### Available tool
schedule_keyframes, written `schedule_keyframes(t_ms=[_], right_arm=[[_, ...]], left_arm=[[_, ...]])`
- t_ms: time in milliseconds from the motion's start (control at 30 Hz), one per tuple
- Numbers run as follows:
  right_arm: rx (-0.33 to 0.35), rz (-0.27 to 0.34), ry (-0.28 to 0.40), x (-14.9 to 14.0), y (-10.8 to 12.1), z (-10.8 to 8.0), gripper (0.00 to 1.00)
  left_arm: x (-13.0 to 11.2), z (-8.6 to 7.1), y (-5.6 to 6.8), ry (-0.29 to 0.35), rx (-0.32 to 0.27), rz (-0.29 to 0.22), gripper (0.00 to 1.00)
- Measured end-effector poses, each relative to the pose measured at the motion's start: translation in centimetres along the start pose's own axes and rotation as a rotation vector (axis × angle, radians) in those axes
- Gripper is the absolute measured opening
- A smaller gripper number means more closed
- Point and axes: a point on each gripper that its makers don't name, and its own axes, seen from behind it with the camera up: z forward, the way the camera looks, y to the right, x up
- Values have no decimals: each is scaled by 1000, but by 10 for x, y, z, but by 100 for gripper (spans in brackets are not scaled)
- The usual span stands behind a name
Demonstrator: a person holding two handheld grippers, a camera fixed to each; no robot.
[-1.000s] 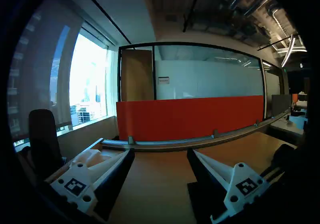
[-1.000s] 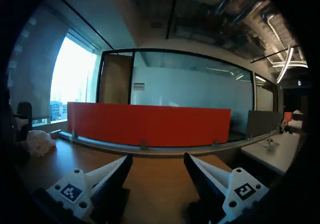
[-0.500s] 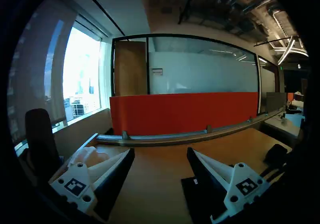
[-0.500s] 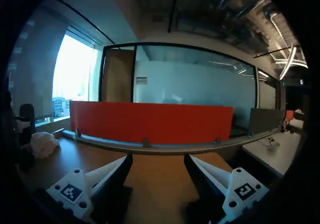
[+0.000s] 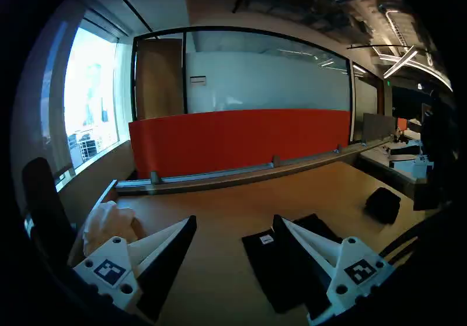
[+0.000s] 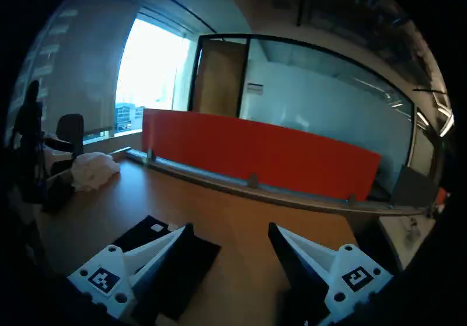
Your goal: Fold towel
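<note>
A black towel (image 5: 274, 262) lies flat on the wooden desk (image 5: 233, 209), with a small white tag near its far edge. My left gripper (image 5: 233, 228) hangs open above the desk, its right finger over the towel's near part. In the right gripper view the same black towel (image 6: 187, 262) lies low at the left, under the left finger of my right gripper (image 6: 230, 235), which is open with nothing between its fingers.
A crumpled white cloth (image 5: 105, 224) sits at the desk's left end, seen also as a white cloth (image 6: 93, 168). A small black bundle (image 5: 382, 203) lies at the right. An orange divider (image 5: 239, 139) lines the desk's far edge. A dark chair (image 5: 41, 209) stands at the left.
Both grippers have tilted downward, so the desk top and the black towel have come into sight. The right gripper has also turned toward the left. Both stay open.
</note>
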Motion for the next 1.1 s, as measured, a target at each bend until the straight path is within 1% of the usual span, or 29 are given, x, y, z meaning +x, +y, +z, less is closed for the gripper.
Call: schedule_keyframes(t_ms=[167,367,467,700,833,967,1100], right_arm=[[77,-41,-46,-13,-18,5,99],[143,-79,-93,-30,-35,8,99],[171,-89,-109,-37,-41,10,100],[212,-96,-143,-57,-51,16,100],[227,-105,-166,-74,-55,21,100],[238,-108,-192,-95,-59,26,100],[263,-115,-211,-114,-68,29,100]], left_arm=[[-12,2,13,-26,-59,12,97],[-27,6,28,-55,-120,34,97],[-36,9,34,-73,-142,45,97],[-60,17,44,-116,-178,55,97],[-76,20,51,-140,-199,66,97],[-98,23,61,-175,-221,73,97],[-122,26,69,-214,-235,82,97]])
